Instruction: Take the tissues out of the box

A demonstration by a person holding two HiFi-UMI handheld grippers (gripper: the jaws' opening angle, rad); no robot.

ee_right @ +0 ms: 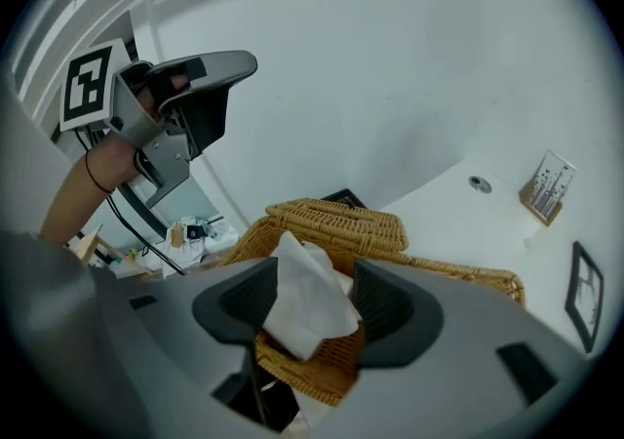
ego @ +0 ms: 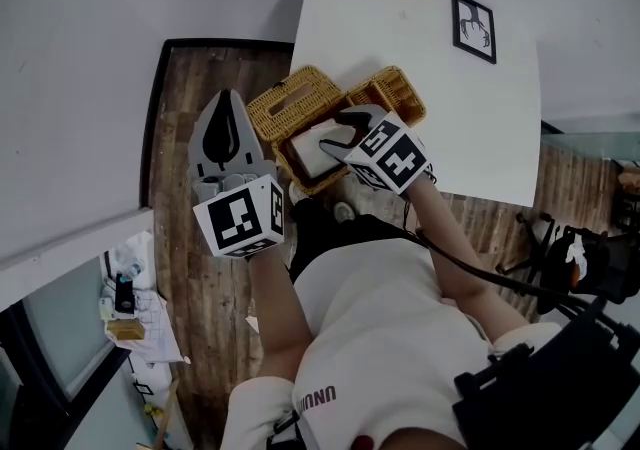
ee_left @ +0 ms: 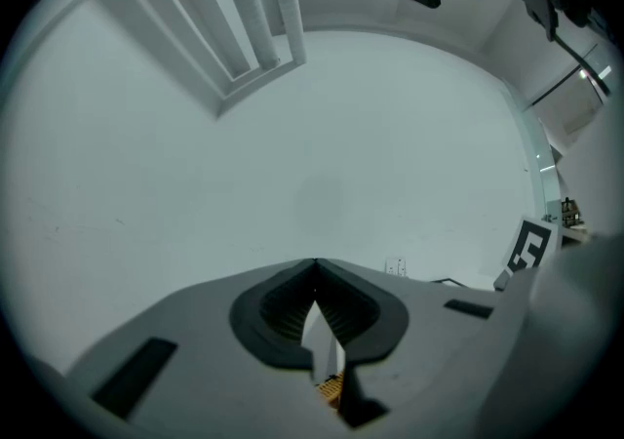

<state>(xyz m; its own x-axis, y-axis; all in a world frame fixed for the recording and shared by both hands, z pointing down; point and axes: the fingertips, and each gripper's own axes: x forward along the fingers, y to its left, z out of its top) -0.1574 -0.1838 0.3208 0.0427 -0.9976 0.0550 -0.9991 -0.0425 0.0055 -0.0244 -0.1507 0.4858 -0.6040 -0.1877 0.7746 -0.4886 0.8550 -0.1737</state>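
Right gripper [ee_right: 314, 315] first: jaws wide apart, a white tissue [ee_right: 304, 291] standing up between them, and the pads aren't pinching it. Just beneath sits the open wicker box [ee_right: 304, 377], its slotted lid [ee_right: 341, 222] lying behind at twelve o'clock and the white table [ee_right: 458, 208] running off to two o'clock. Left gripper [ee_left: 314, 276] hangs up at ten o'clock, jaws together, nothing visibly held. This looks like the pulling step. Next, I'd say: close on that tissue and draw it straight up.

Right hand-held gripper [ego: 337, 136] over tissues [ego: 312, 152] in wicker box [ego: 392, 93]; left hand-held gripper [ego: 226, 113] beside
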